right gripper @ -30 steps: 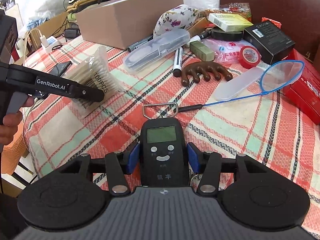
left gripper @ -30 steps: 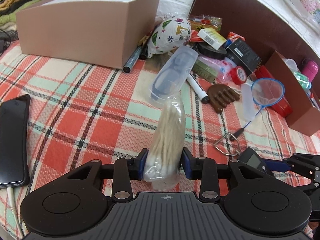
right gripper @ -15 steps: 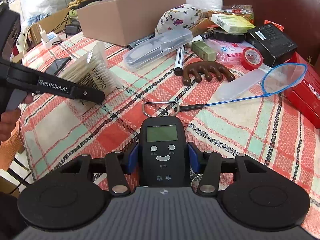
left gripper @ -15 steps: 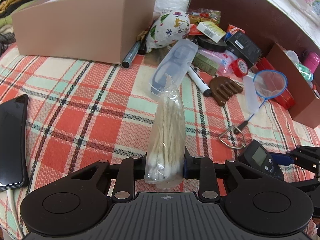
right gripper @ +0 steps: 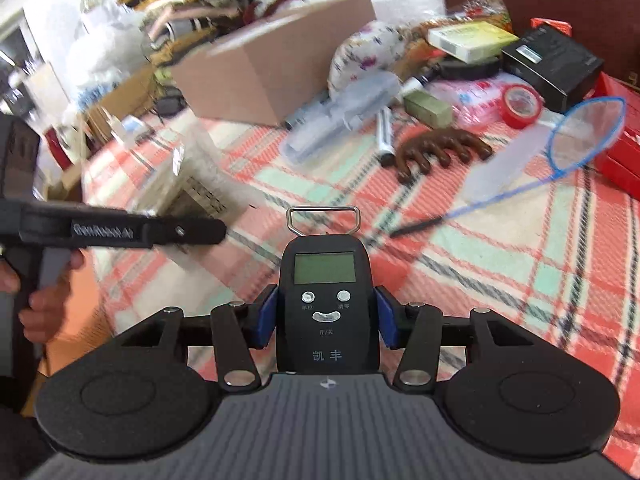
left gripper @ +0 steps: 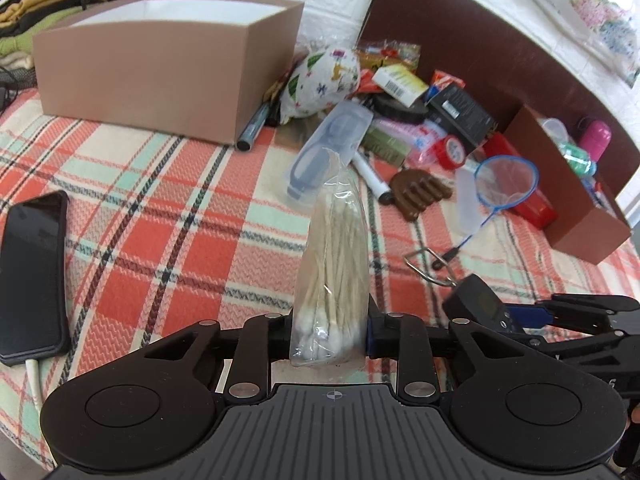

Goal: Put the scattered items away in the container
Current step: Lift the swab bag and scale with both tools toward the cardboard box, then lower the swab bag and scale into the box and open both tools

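My left gripper [left gripper: 328, 334] pinches a bag of cotton swabs [left gripper: 334, 268] by its lower end, held above the plaid table [left gripper: 152, 216], well short of the brown box [left gripper: 160, 68]. My right gripper [right gripper: 326, 316] is clamped on a black hand scale [right gripper: 326, 300], likewise short of the box. Neither item is in yet. Beside the box a scatter is left to clear, I judge: a glasses case [left gripper: 326, 148], a marker [left gripper: 370, 174], a brown comb [left gripper: 420, 194], red tape [left gripper: 452, 150] and a blue net [left gripper: 506, 182]. The box interior is hidden from me, so the count done is unknown.
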The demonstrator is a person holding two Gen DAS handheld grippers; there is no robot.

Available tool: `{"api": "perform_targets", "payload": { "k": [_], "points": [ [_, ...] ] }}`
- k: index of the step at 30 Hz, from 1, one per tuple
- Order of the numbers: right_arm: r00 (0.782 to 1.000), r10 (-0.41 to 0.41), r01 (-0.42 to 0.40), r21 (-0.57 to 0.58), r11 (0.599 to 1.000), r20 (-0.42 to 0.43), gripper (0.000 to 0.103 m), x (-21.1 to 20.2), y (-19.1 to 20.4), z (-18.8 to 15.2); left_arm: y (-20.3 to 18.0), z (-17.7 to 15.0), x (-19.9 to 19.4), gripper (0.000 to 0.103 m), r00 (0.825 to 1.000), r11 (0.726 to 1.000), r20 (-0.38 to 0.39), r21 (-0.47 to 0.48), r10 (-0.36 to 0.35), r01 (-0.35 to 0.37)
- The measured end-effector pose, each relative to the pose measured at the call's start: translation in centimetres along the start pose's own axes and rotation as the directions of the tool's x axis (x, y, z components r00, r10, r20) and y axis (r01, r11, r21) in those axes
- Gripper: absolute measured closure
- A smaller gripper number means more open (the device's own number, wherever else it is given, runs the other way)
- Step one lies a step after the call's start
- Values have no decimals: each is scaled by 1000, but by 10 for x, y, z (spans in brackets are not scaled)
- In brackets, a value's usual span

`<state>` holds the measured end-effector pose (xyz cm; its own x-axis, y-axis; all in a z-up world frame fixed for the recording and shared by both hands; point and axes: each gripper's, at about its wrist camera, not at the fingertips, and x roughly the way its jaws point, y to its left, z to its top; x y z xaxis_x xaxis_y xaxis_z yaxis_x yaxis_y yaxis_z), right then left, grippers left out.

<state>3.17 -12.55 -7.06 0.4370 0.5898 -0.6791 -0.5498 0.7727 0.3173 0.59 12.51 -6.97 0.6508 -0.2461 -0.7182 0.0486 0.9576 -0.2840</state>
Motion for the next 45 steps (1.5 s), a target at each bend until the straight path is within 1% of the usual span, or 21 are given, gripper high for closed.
{"api": "perform_targets", "payload": {
  "k": [4,10,13,17,23,25,29,31,34,41,45],
  "points": [
    [998,49,-48,-20,999,47,48,-4,10,25,4,14,-15,79,999,1000,52,-1,-2,2],
    [988,105,-93,-105,990,115,48,-5,30,78,19,47,-38,79,989,1000,145,-26,11,-7],
    [980,140,-119,-147,982,142,48,-1,42,109,28,67,-50,79,980,999,199,-36,23,-16],
    [971,164,-132,-182,974,173,48,7,58,155,40,99,-63,79,965,998,261,-51,34,-21],
    [964,165,-123,-201,972,210,48,28,78,224,65,154,-72,79,940,996,335,-69,72,-52],
    [963,156,-112,-201,973,219,48,38,83,244,77,173,-71,79,936,995,345,-84,76,-50],
    [964,129,-81,-202,976,233,48,64,92,277,103,208,-59,79,932,990,346,-120,108,-70],
    [968,111,-66,-198,978,224,48,82,95,289,115,220,-47,79,935,988,333,-131,123,-83],
    [978,97,-62,-186,980,182,48,117,93,301,132,232,-23,79,943,984,299,-144,148,-109],
    [997,31,-18,-196,980,65,48,198,86,305,166,237,33,79,961,973,199,-171,191,-158],
    [1000,-12,13,-231,973,3,48,226,80,302,182,234,51,78,963,968,162,-168,214,-186]
  ]
}}
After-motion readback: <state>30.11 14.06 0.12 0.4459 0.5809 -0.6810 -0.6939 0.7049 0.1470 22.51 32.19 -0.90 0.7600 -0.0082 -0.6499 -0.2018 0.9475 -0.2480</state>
